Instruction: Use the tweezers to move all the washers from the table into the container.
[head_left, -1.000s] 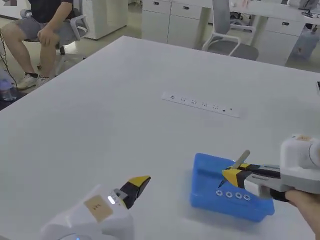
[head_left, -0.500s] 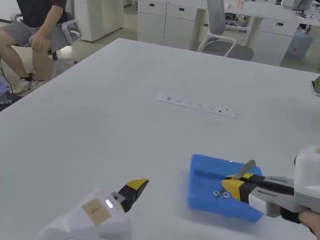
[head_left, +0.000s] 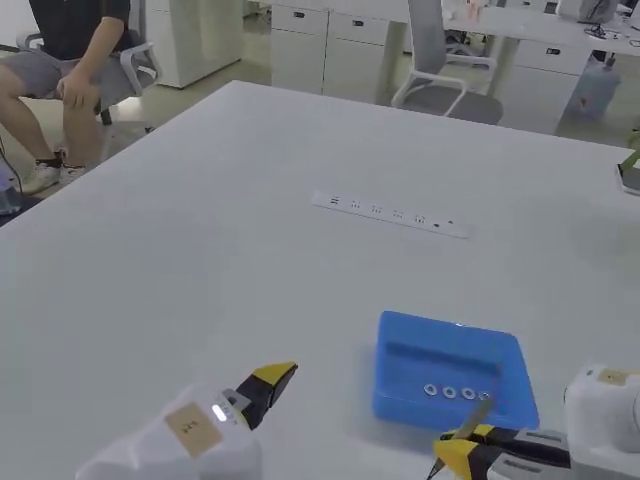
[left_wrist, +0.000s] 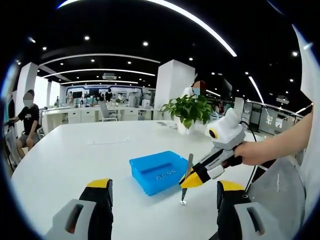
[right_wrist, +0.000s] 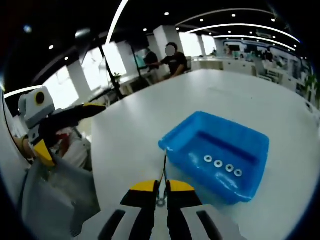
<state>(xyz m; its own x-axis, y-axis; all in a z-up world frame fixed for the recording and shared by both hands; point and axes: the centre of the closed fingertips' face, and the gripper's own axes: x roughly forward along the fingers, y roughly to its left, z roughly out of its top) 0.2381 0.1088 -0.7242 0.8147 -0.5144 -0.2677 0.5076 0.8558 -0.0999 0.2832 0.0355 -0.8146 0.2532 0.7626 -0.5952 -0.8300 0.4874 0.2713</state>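
Head view: 4 washers (head_left: 458, 393) in row inside blue container (head_left: 440, 355), near right. Right gripper (head_left: 455, 455) nearer; left gripper (head_left: 275, 378) near left. Smooth white table (head_left: 250, 230).
Left gripper view: own jaws wide apart, holding nothing.
Right gripper view: jaws clamped on tweezers (right_wrist: 164, 170). Washers probably light, thin, slippery; pinch across rim. Open office, person seated far.

You're in an open-plan office: your wide white table (head_left: 200, 230) has a power strip (head_left: 390, 214) set into its top, and beyond it stand swivel chairs (head_left: 440, 60) and white drawer cabinets (head_left: 330, 50). A person (head_left: 70, 50) sits on a chair off the far left corner. Your left gripper view takes in rows of ceiling spotlights (left_wrist: 145, 43), a square white pillar (left_wrist: 170, 82) and a potted plant (left_wrist: 190, 111) at the table's far edge.
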